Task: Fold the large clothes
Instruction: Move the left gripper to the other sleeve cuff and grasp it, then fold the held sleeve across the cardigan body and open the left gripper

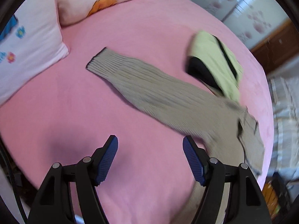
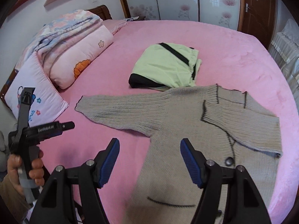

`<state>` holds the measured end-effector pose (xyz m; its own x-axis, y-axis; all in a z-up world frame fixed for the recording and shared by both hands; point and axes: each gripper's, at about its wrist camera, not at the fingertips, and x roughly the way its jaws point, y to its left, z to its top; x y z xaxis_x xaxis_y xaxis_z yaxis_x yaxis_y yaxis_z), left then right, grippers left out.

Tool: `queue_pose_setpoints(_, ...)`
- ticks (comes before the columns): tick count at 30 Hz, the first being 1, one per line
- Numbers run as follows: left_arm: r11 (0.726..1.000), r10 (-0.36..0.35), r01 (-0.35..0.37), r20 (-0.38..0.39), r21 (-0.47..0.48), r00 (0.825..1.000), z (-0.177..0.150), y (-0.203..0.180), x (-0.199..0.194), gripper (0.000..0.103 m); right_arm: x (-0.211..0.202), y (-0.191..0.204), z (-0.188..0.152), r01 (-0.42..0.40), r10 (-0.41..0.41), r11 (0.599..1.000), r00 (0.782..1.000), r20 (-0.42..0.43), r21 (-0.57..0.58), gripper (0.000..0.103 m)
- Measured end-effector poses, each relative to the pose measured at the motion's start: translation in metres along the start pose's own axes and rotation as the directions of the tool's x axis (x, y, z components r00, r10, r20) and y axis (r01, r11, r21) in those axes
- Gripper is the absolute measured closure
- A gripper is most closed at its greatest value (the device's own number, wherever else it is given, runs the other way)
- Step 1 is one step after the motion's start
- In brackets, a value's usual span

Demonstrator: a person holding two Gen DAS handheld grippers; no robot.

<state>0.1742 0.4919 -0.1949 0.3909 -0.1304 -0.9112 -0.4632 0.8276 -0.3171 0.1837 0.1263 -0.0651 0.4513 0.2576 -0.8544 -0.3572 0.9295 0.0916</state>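
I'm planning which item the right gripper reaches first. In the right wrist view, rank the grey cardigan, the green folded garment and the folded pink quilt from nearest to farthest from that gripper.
From the right gripper:
1. Grey cardigan, spread directly beneath and ahead of the open jaws.
2. Green folded garment, farther up the bed, just beyond the cardigan's collar.
3. Folded pink quilt, far left by the headboard.

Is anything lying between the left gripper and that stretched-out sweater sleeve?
Nothing visible does. Only bare pink bedsheet lies between the open left gripper and the grey sweater's sleeve. The folded green garment sits beyond the sleeve.
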Motion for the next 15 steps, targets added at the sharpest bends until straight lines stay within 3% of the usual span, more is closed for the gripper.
queue_pose_setpoints(8, 0.977, -0.144, 0.132, -0.066, -0.169, 0.987, 0.071, 0.081, 0.104, 0.033, 0.085, 0.031, 0.009, 0.052, -0.049, 0.997, 0.997, -0.066, 0.055, 0.035)
queue_pose_setpoints(11, 0.958, -0.202, 0.177, -0.092, -0.227, 0.975, 0.081, 0.096, 0.14, 0.041, 0.101, 0.04, 0.009, 0.065, -0.063, 0.997, 0.995, -0.08, 0.033, 0.035)
queue_pose_setpoints(14, 0.941, -0.249, 0.226, -0.062, -0.254, 0.967, 0.087, 0.102, 0.153, 0.043, 0.11, 0.041, 0.006, 0.087, -0.084, 0.996, 0.992, -0.089, 0.028, 0.035)
queue_pose_setpoints(15, 0.936, -0.259, 0.239, -0.049, -0.257, 0.965, 0.091, 0.103, 0.154, 0.054, 0.112, 0.04, 0.006, 0.091, -0.087, 0.995, 0.992, -0.093, 0.034, 0.035)
